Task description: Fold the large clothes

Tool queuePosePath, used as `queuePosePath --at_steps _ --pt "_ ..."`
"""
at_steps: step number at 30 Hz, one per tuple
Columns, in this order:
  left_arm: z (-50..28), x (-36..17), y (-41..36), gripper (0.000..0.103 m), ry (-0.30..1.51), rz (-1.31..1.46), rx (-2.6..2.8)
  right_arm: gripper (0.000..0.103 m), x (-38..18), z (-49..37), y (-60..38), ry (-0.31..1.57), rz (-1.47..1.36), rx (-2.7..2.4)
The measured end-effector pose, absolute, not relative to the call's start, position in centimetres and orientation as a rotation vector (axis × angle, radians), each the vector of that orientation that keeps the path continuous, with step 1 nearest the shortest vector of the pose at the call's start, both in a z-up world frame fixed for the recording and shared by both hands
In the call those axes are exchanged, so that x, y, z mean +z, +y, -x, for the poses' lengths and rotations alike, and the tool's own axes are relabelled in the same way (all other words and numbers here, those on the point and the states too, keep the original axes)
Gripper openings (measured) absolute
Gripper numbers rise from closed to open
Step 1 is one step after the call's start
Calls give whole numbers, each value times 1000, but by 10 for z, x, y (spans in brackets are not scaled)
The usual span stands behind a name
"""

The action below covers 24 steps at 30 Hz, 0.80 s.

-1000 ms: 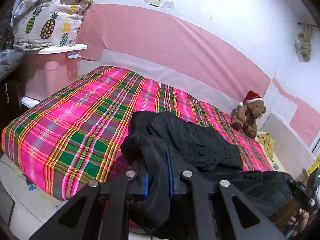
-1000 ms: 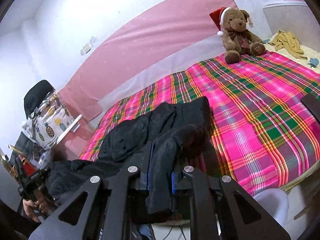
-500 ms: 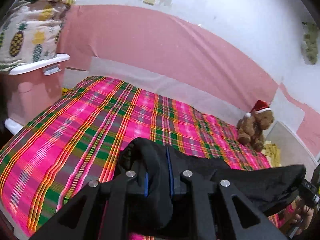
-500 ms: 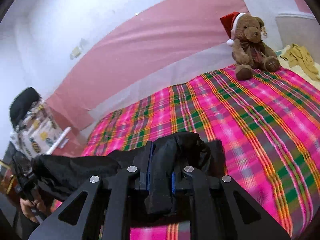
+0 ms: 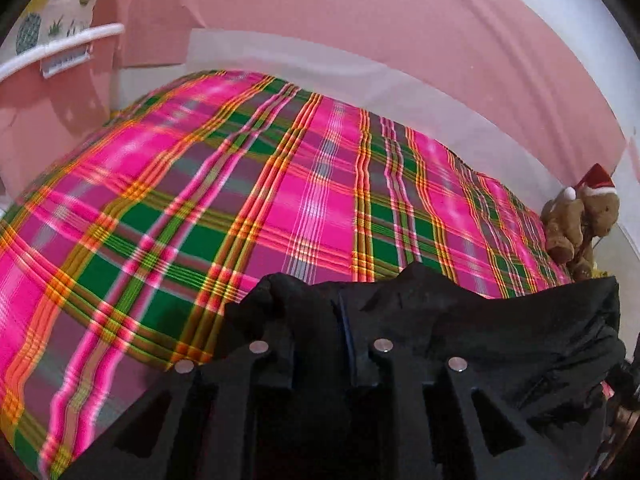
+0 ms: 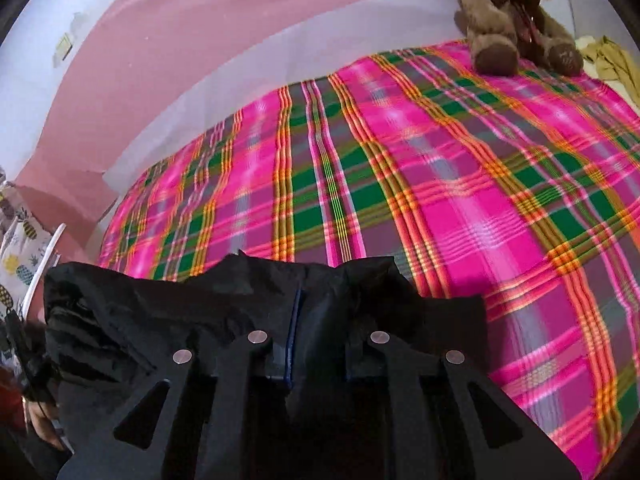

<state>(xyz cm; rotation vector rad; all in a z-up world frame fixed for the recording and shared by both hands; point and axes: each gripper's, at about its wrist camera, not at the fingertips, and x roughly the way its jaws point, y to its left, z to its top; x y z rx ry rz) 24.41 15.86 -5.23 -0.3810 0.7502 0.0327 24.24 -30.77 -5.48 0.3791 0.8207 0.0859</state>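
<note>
A large black garment [image 5: 500, 332] hangs stretched between my two grippers above the near edge of a bed with a pink and green plaid cover [image 5: 280, 184]. My left gripper [image 5: 320, 320] is shut on one end of it; the cloth bunches over the fingers and spreads to the right. In the right wrist view the garment [image 6: 140, 320] spreads to the left, and my right gripper [image 6: 320, 320] is shut on its other end. The plaid cover [image 6: 440, 160] fills the view beyond it.
A brown teddy bear with a Santa hat [image 5: 580, 224] sits at the bed's far corner; it also shows in the right wrist view [image 6: 512, 20]. A pink bin with a pineapple-print cushion [image 5: 52, 32] stands left of the bed. Yellow cloth [image 6: 612, 60] lies beyond the bear.
Both grippers have lifted the garment off the bed and moved forward over it. The garment now hangs taut between them and the bed surface ahead is bare.
</note>
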Motion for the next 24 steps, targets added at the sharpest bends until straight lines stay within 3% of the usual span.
queuePosePath --at_steps 6,9,11,15,17,24 --pt "-240 -45 157 23 735 381 17 25 -36 -235 -314 806 -414 129" --pt "-237 -25 162 35 701 401 -3 49 -8 -224 -319 734 -445 191" --pt "-232 -10 166 50 662 423 -22 73 10 -219 -320 681 -461 206" --pt "-230 10 169 61 629 460 -40 74 35 -205 -320 593 -413 153" --pt "-226 17 171 71 605 462 -19 74 43 -197 -310 576 -364 145" --pt "-211 34 166 75 559 412 -2 74 12 -202 -269 699 -212 182"
